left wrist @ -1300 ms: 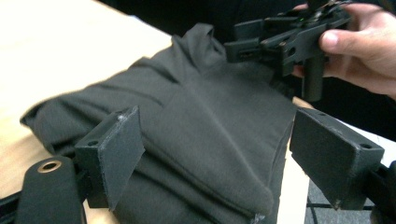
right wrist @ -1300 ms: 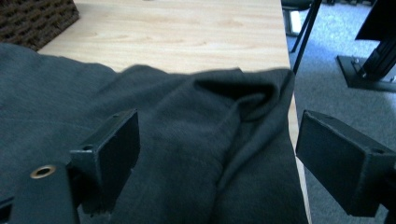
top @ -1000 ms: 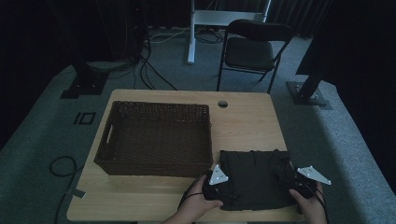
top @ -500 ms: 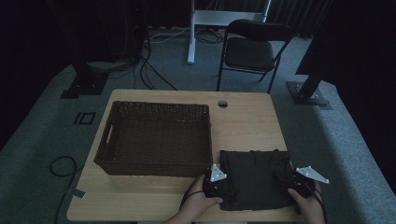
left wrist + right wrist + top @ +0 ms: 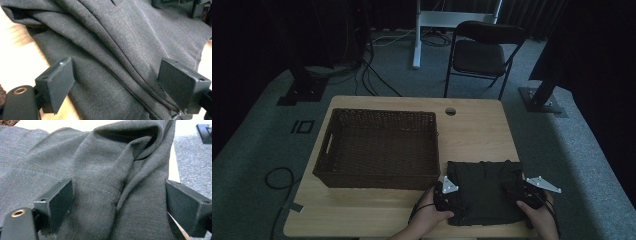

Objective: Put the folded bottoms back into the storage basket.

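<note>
- Dark folded garment [image 5: 484,192] lies flat at table's [image 5: 472,125] 5 o'clock corner, just right of wicker basket [image 5: 379,147].
- Left gripper [image 5: 446,192] at cloth's 9 o'clock edge: jaws wide, have just been opening, fabric between them but not pinched.
- Right gripper [image 5: 517,192] at 3 o'clock edge: jaws wide over a raised fold [image 5: 130,170], no pinch.
- Handling, prob.: soft, light, limp; sags and unfolds if lifted by one layer. Grab all layers at both side edges.

A dim recording studio or lab rather than a home — black curtains close off the back and sides, and grey carpet [image 5: 257,150] covers the floor. Loose cables [image 5: 377,65] trail across it to equipment stands [image 5: 544,97], a folding chair [image 5: 482,55] waits behind, and one plain wooden table [image 5: 477,130] stands alone.
</note>
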The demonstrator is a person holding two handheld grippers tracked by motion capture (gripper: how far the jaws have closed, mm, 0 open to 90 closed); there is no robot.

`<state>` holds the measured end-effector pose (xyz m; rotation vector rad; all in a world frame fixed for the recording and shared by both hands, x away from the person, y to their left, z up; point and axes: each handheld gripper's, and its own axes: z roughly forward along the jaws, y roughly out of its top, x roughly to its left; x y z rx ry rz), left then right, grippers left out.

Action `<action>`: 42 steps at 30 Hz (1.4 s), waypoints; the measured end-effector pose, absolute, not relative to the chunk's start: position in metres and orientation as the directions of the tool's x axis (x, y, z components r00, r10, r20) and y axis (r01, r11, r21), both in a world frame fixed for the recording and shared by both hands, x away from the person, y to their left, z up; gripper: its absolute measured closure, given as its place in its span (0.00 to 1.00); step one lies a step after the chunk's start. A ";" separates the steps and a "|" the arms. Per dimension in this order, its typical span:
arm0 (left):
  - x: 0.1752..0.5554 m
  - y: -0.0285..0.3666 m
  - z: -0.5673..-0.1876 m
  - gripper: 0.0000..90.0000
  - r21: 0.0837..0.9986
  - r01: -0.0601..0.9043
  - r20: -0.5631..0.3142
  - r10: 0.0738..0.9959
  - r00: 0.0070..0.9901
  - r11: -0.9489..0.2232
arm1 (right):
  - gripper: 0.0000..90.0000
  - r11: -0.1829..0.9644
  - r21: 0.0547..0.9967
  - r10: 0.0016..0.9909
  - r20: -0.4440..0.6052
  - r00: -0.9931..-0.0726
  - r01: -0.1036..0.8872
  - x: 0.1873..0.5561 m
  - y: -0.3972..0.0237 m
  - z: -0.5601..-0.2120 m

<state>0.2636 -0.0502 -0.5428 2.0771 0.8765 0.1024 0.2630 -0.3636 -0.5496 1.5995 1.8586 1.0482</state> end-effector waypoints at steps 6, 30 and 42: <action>0.265 -0.058 -0.549 0.08 0.742 0.549 -0.223 0.630 0.744 -0.386 | 0.15 0.033 0.781 0.966 0.135 -0.220 0.624 0.264 -0.362 -0.550; 0.258 -0.073 -0.546 0.75 0.785 0.497 -0.197 0.611 0.766 -0.370 | 0.71 0.034 0.800 0.955 0.151 -0.257 0.599 0.262 -0.353 -0.544; 0.257 -0.075 -0.532 0.78 0.784 0.497 -0.210 0.595 0.776 -0.371 | 0.75 0.039 0.788 0.966 0.128 -0.225 0.615 0.258 -0.348 -0.526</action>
